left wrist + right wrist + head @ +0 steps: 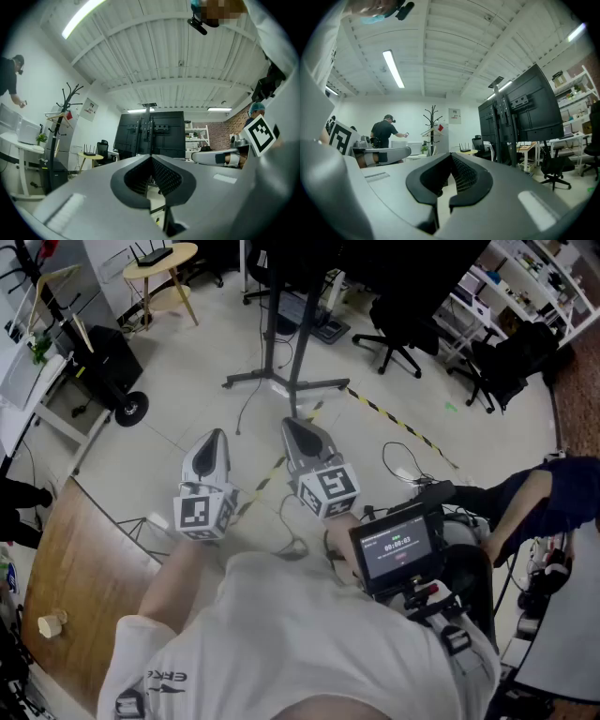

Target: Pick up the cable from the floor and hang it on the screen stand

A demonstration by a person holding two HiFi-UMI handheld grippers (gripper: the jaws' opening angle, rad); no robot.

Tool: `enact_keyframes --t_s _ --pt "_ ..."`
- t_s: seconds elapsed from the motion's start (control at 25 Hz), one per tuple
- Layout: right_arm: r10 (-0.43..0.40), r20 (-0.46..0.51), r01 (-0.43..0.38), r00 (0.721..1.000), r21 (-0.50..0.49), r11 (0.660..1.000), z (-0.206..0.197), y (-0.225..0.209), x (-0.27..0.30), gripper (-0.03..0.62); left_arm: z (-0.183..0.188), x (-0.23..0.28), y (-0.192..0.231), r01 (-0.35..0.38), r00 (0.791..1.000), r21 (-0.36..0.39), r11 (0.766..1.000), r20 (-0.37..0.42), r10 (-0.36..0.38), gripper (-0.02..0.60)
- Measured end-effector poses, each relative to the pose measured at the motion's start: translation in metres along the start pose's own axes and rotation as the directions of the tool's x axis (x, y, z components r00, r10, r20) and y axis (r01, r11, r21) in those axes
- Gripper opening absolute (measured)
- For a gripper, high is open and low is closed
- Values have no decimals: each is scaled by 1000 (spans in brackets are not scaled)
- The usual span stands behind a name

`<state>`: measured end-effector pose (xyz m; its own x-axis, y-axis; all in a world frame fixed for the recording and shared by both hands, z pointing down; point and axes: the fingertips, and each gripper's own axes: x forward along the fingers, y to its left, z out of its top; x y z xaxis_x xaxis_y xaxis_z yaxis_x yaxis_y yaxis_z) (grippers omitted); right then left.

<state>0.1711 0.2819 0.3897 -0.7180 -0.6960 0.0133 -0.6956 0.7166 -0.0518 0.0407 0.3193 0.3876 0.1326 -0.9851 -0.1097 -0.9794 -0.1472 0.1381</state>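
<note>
My left gripper (217,435) and right gripper (298,426) are held side by side above the floor, both shut with nothing between the jaws. Ahead of them stands the black screen stand (291,381) on its splayed base. A thin dark cable (245,411) trails on the floor from that base toward the grippers. Another looped cable (405,457) lies on the floor to the right. In the left gripper view the shut left gripper (151,157) points level at the screen stand (152,133). The right gripper (451,156) shows the stand (520,117) off to its right.
Yellow-black tape (394,418) crosses the floor. A round yellow side table (161,261) and a black wheeled box (112,362) stand far left, office chairs (398,334) far right. A wooden tabletop (75,568) lies near left. A person (384,131) stands by a coat rack (432,124).
</note>
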Motion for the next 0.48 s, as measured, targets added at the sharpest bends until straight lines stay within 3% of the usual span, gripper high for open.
enact_keyframes --t_s 0.48 --pt "-21 8 22 1000 -21 1000 7 33 38 12 13 7 52 43 999 41 998 16 -44 2"
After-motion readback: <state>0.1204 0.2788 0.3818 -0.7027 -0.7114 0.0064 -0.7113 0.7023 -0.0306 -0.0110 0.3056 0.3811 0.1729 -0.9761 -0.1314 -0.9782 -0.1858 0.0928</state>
